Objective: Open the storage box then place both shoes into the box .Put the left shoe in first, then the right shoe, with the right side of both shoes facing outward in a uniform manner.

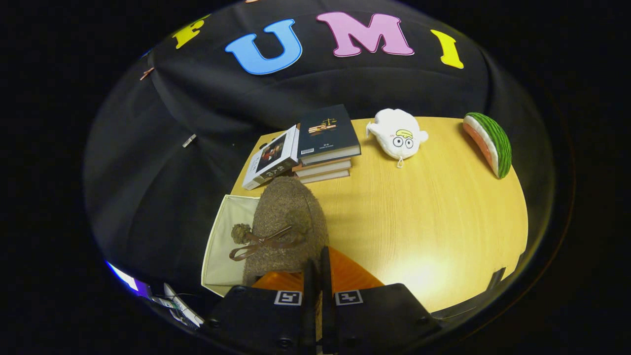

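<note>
My gripper (pixel 317 268) is shut on the rim of a brown fuzzy shoe (pixel 288 222) with a pompom and a bow tie on its side. The shoe hangs from the fingers with its toe pointing away, over the left edge of the wooden table (pixel 434 212). Under and to the left of the shoe sits the open cream storage box (pixel 224 241), its inside pale. An orange surface (pixel 350 273) shows just under the fingers, to the right of the shoe.
A stack of books (pixel 323 143) with another book (pixel 271 158) leaning on it lies at the table's far left. A white plush toy (pixel 398 134) and a watermelon-slice plush (pixel 488 143) rest at the far side.
</note>
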